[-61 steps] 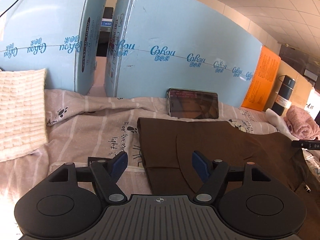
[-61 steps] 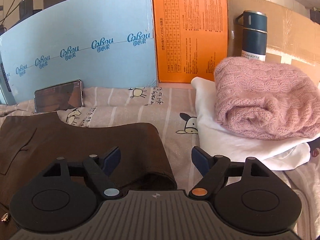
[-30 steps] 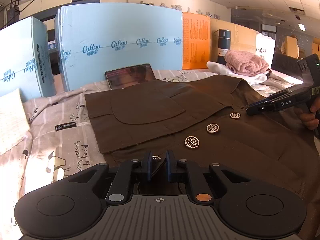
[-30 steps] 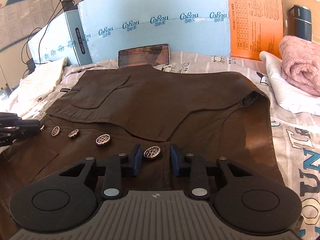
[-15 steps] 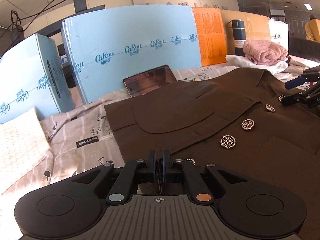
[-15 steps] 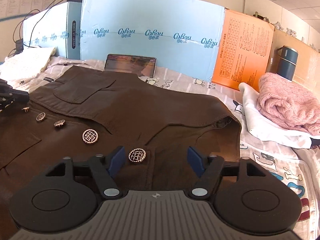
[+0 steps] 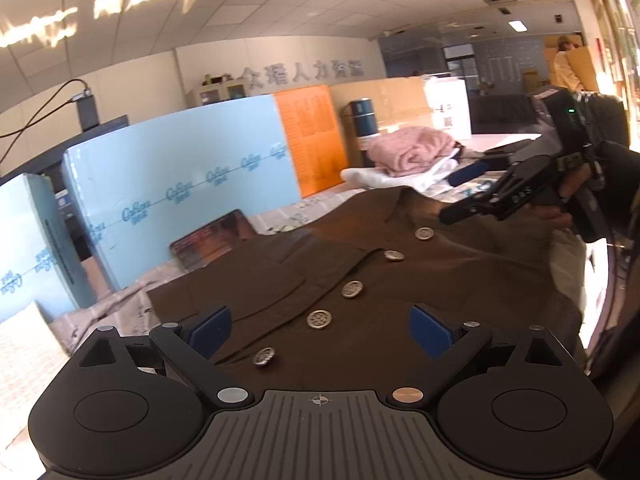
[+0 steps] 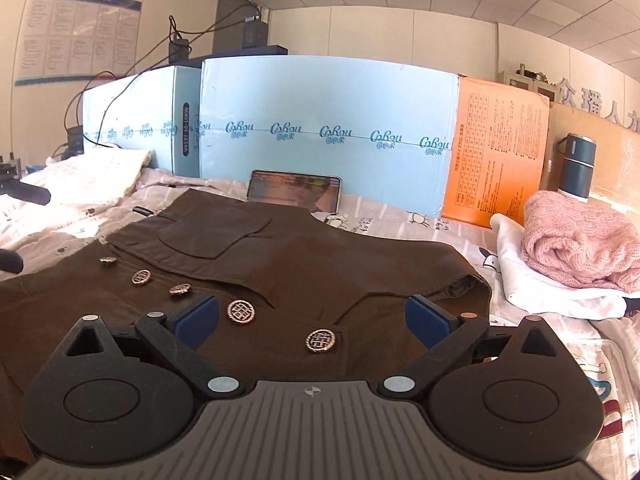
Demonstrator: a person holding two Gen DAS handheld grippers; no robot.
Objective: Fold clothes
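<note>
- Blue-padded left gripper spread wide, nothing between the pads, hanging just above the button row of the brown jacket
- Blue-padded right gripper likewise wide apart and empty, poised over the jacket's near edge with one metal button just ahead of the gap
- Brown jacket lying button side up on the patterned bedsheet, far part doubled over toward the buttons, pocket flap showing on top; could pass for a fold partly made or one being opened out
- Probably soft but fairly thick woven cloth: limp, likely to sag and drag when lifted, not fragile, not slippery
- Best taken at a hem or doubled edge, clear of the hard buttons, which would likely slip from the pads
- Beyond the jacket: phone propped against the blue boards
- Right of the jacket: pink knit on white cloth, well apart
- Left of the jacket: cream knit
</note>
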